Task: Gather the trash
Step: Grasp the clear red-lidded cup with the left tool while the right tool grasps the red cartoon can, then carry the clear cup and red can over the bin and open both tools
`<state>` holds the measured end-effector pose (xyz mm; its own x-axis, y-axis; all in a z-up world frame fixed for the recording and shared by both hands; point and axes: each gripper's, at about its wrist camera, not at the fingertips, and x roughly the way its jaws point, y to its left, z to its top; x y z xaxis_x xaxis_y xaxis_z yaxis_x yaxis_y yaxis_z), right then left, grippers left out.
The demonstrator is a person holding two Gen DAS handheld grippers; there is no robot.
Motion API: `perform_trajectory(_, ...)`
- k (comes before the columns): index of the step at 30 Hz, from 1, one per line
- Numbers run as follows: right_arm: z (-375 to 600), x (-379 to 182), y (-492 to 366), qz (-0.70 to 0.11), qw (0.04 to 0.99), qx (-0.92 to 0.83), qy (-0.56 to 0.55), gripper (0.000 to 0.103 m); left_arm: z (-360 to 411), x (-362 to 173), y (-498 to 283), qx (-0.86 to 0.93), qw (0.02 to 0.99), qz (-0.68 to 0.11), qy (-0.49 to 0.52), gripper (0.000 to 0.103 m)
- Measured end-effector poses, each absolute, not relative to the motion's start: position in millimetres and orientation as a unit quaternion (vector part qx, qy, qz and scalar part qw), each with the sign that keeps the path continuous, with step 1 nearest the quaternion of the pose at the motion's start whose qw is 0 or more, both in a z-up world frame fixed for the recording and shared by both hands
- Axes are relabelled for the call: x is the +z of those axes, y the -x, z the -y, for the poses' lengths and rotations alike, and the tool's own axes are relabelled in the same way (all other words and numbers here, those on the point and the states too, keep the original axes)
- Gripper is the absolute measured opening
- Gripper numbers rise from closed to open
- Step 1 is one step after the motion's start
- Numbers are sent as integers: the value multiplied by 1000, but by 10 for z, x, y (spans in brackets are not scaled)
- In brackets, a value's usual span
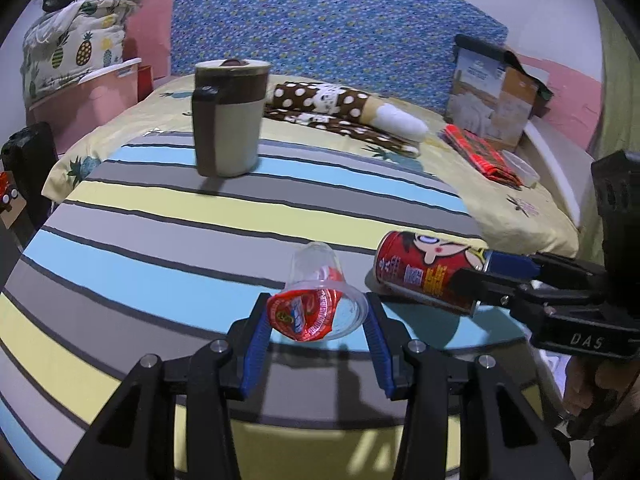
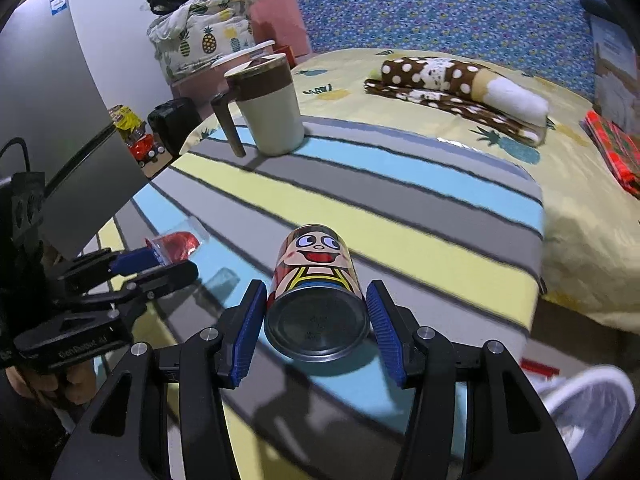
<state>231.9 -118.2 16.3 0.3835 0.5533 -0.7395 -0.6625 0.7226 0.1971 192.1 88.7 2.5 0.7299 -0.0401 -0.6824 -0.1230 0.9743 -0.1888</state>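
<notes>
A clear plastic cup (image 1: 320, 304) with a crumpled red foil lid lies on its side between the blue pads of my left gripper (image 1: 318, 314). The gripper is shut on it, just above the striped bedspread (image 1: 160, 240). To its right, my right gripper (image 1: 474, 280) is shut on a red cartoon can (image 1: 424, 268), held tilted off the bed. In the right wrist view the can (image 2: 316, 300) shows its metal base between the pads of my right gripper (image 2: 316, 308). At the left, my left gripper (image 2: 160, 260) carries the cup (image 2: 178, 246).
A brown-and-cream lidded mug (image 1: 228, 120) stands farther back on the bed. Behind it lie a polka-dot blanket roll (image 1: 340, 104), a red plaid cloth (image 1: 480, 152) and a boxed item (image 1: 492, 96). A white basket rim (image 2: 592, 396) shows beside the bed at lower right.
</notes>
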Motion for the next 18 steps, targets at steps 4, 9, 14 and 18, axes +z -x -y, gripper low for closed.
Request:
perform_trajectory(4, 1331, 149, -2148, -418, 833, 358, 59, 54, -766, 58, -1794, 11, 924, -365, 110, 47)
perform_trajectory(9, 1557, 117, -1944, -419, 839, 345, 40, 54, -587, 85, -1612, -8, 925, -364, 104, 47)
perform_trajectory(14, 1765, 61, -1737, -422, 843, 333, 18, 54, -405, 84, -1444, -27, 925, -367, 92, 47)
perform_trajectory(18, 1861, 32, -1567, -421, 847, 325, 7, 54, -296, 95, -1306, -39, 925, -367, 91, 47)
